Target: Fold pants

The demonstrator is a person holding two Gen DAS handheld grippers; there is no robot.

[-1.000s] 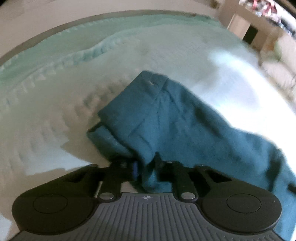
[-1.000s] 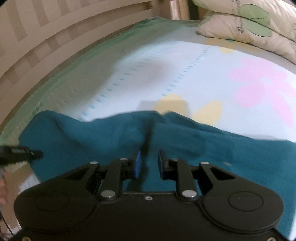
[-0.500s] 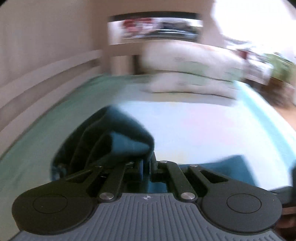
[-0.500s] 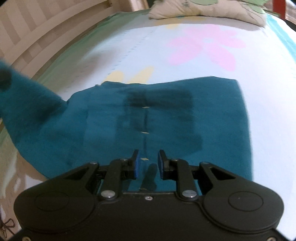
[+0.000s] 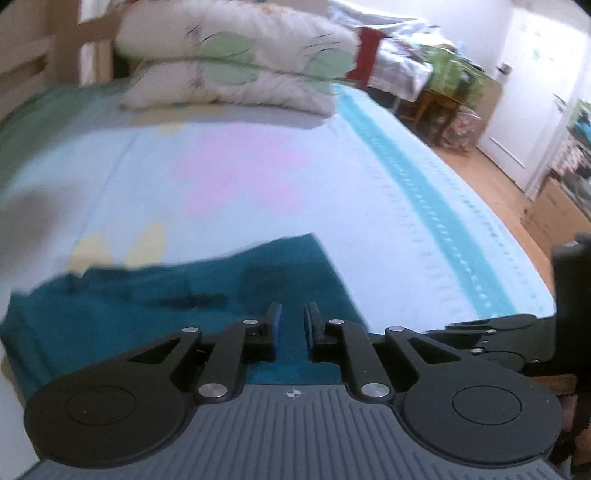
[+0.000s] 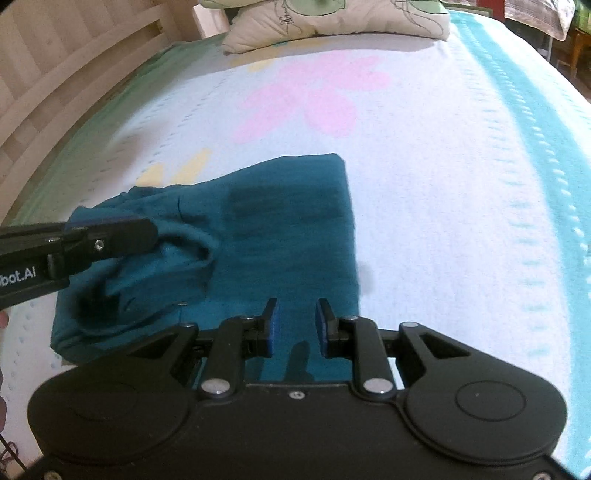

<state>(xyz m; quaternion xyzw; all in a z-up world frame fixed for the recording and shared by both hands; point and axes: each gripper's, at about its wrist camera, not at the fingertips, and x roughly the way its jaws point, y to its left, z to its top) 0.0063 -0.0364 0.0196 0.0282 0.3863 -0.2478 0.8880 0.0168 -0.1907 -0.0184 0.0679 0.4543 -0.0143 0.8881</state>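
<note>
Since a second ago the left hand-held gripper (image 5: 291,326) has carried its bunched end over and let go; its jaws now stand narrowly apart with nothing between them. The teal pants (image 6: 280,236) lie on the bed (image 6: 424,184) as a folded block, far edge and right edge fairly straight, while the left end is rumpled under the left tool, though blur makes the layers there hard to read. The right hand-held gripper (image 6: 295,326) hovers parted and empty over the near edge. I judge one fold laid; next comes smoothing that lump or folding across again. Open sheet lies beyond and to the right; pillows (image 6: 332,18) sit well apart.
</note>
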